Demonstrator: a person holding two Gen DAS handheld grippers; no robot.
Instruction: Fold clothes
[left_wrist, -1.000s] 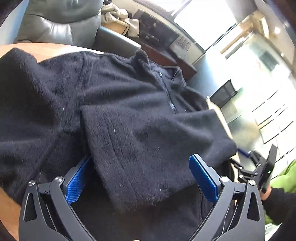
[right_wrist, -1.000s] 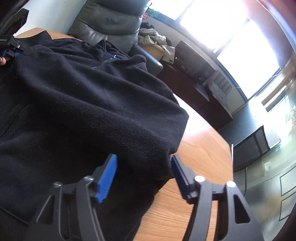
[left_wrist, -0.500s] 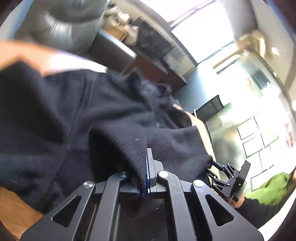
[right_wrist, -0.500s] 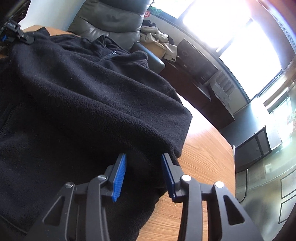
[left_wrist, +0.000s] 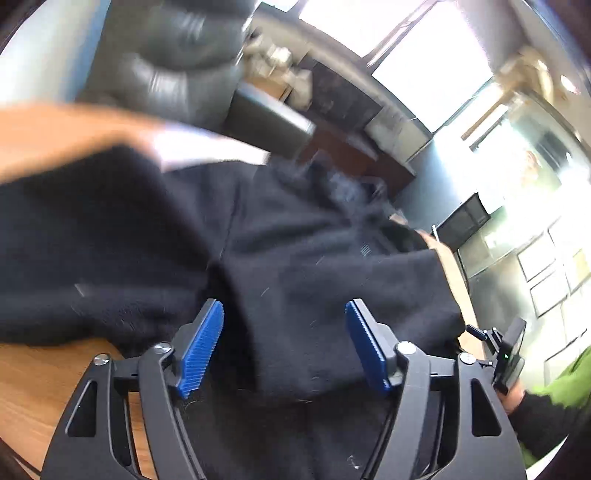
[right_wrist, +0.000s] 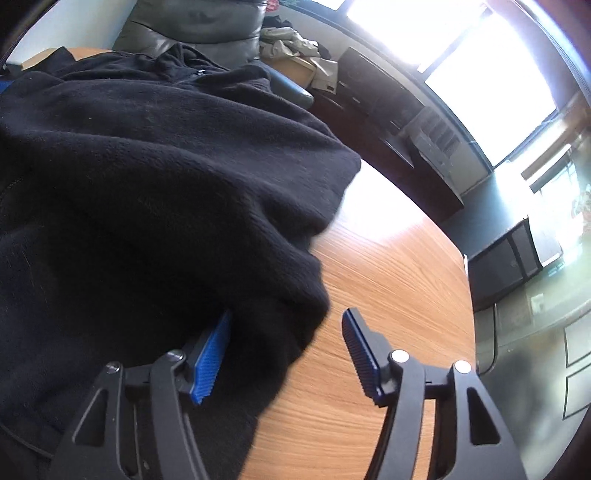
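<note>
Fleece jacket (left_wrist: 303, 280) lies bunched on worktop (right_wrist: 388, 295). Left gripper (left_wrist: 284, 347) and right gripper (right_wrist: 284, 354), jaws just opening, straddle loose fabric ungripped. Risk: released folds slump, undoing the fold.

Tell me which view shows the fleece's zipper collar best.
The right wrist view: it is sharp there, and the black fleece's collar and zipper pull show near the grey chair. In the left wrist view the collar is motion-blurred, the zipper barely readable.

Left hand-held gripper (left_wrist: 284, 347) jaws just opening, black fleece (left_wrist: 295, 266) between
</note>
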